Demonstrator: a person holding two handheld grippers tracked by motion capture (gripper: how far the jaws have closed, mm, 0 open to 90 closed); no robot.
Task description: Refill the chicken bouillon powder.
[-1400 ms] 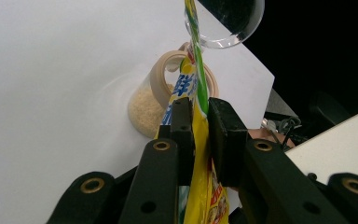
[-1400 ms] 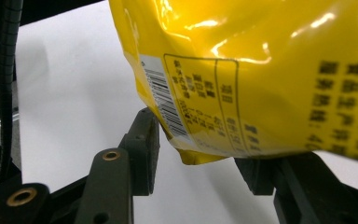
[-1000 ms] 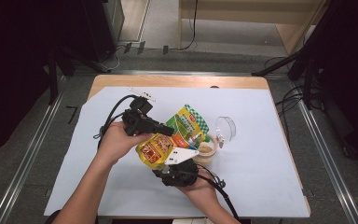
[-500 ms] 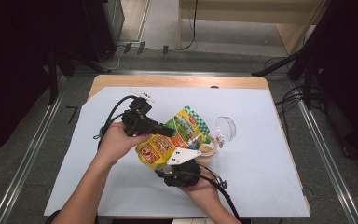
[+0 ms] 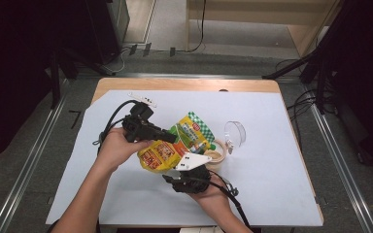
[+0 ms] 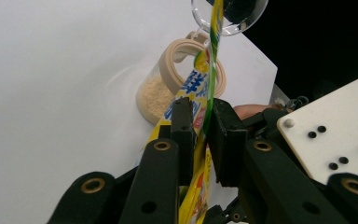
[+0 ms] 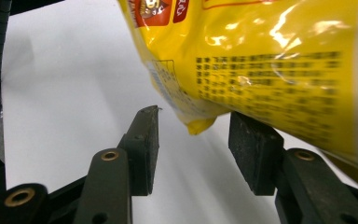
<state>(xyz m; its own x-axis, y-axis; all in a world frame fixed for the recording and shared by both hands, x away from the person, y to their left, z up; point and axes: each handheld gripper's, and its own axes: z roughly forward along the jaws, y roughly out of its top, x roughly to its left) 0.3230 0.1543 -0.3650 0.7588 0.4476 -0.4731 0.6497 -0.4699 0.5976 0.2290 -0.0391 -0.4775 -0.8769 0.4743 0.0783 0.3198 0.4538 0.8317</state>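
Pouch held over an open jar

High view: yellow and green pouch (image 5: 175,145) is held above the white table cover (image 5: 272,170), tilted, its green end over the open jar (image 5: 216,156); the left gripper (image 5: 162,136) grips it from the left, the right gripper (image 5: 187,178) sits just below it; a clear lid (image 5: 234,134) lies beside the jar

Left gripper view: both black jaws are clamped on the pouch (image 6: 200,107) edge, having just closed slightly; the jar (image 6: 168,86), holding pale grains, stands beyond

Right gripper view: jaws stand apart and empty, the pouch's (image 7: 261,60) yellow corner hanging just above the gap between them
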